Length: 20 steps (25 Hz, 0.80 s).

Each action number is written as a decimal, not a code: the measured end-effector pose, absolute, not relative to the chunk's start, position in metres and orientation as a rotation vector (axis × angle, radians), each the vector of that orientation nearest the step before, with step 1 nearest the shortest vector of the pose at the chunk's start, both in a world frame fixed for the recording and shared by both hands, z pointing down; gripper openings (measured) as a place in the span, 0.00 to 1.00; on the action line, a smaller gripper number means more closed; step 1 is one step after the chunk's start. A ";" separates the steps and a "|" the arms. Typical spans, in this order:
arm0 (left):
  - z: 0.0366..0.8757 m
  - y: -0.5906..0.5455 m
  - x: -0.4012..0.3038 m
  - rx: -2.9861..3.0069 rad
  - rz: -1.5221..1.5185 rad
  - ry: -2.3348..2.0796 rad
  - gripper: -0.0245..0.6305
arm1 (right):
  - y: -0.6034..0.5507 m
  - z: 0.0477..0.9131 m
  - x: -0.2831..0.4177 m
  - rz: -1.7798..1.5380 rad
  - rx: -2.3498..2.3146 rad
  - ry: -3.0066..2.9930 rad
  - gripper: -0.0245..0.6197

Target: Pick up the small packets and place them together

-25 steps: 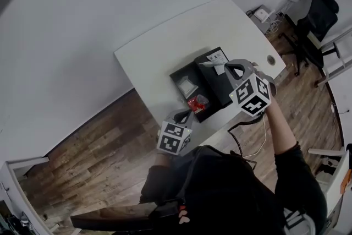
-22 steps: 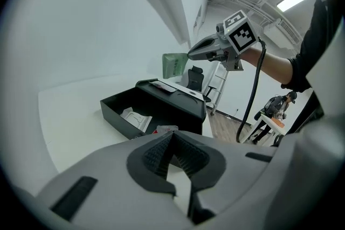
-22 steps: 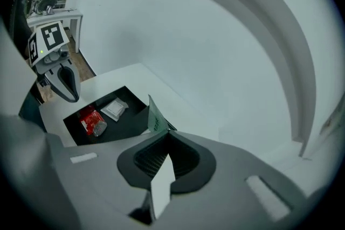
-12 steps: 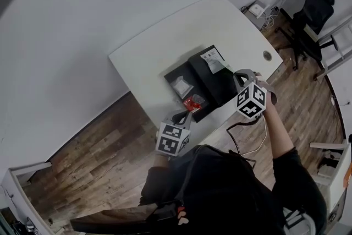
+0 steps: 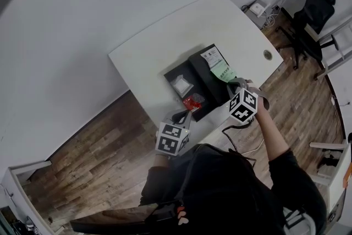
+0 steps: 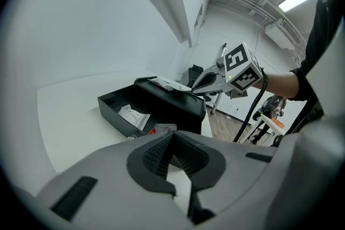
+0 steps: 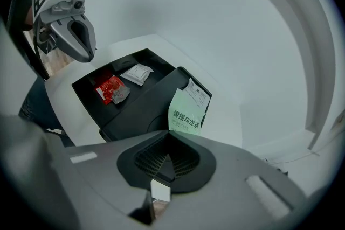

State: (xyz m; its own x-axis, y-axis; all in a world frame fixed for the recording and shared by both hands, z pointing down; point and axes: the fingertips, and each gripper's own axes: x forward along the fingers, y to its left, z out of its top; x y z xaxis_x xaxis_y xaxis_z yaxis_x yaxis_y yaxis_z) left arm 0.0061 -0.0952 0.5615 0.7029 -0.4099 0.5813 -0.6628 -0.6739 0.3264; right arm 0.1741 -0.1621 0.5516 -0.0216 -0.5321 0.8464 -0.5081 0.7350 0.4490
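Right gripper (image 5: 233,83) has come down toward the black box (image 5: 171,75); left gripper (image 5: 183,116) is unmoved at lower centre. Surface: smooth white table (image 5: 165,44) on a dark wood-plank floor (image 5: 82,157), with an office chair (image 5: 316,19) at upper right. The box is matt and rectangular. Its open tray holds a crinkled red packet (image 5: 193,103) and a flat white packet (image 5: 181,87). Right jaws pinch the lower edge of a pale green printed packet (image 7: 186,110) over the raised lid (image 5: 212,85). Left jaws are pressed together, empty, angled downward.
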 end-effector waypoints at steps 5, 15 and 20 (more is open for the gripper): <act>0.563 -0.097 0.002 2.381 0.632 -0.839 0.04 | -0.161 0.559 0.174 0.003 0.837 -1.660 0.04; 0.564 -0.097 0.003 2.373 0.637 -0.834 0.04 | -0.152 0.559 0.165 0.122 0.778 -1.762 0.19; 0.564 -0.098 0.001 2.371 0.634 -0.840 0.04 | -0.160 0.523 0.149 0.072 0.799 -1.855 0.20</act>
State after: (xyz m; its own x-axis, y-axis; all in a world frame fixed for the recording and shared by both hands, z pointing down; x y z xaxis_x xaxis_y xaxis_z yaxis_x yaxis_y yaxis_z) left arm 0.0005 -0.0978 0.5635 0.6949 -0.4215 0.5826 -0.6761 -0.6591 0.3295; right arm 0.1493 -0.1599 0.5232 -0.2106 -0.4888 0.8466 -0.5532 0.7736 0.3090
